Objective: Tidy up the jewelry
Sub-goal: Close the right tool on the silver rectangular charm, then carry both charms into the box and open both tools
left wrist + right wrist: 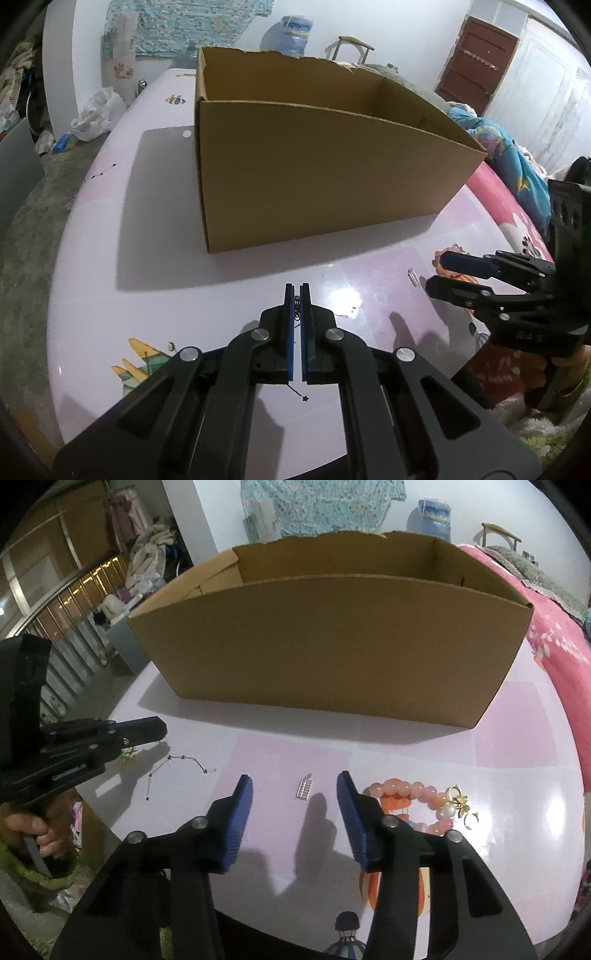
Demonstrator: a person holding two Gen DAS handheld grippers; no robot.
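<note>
Left claw (294, 291) pinches a chain (296, 308) near the box (314, 177).

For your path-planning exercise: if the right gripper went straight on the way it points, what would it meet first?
Probably the small clear clip on the table, lying ahead between the open right gripper fingers; depth is uncertain.

- A water jug (291, 31) wrapped in blue stands behind the table, against the white wall.
- A patterned teal cloth (321, 506) hangs on that wall.
- A wooden chair (351, 46) shows beside the jug.
- A brown door (476, 59) is at the far right.
- A white plastic bag (98, 114) lies on the floor.
- A blue blanket (517, 166) is bunched on the pink bedding (554, 635).
</note>
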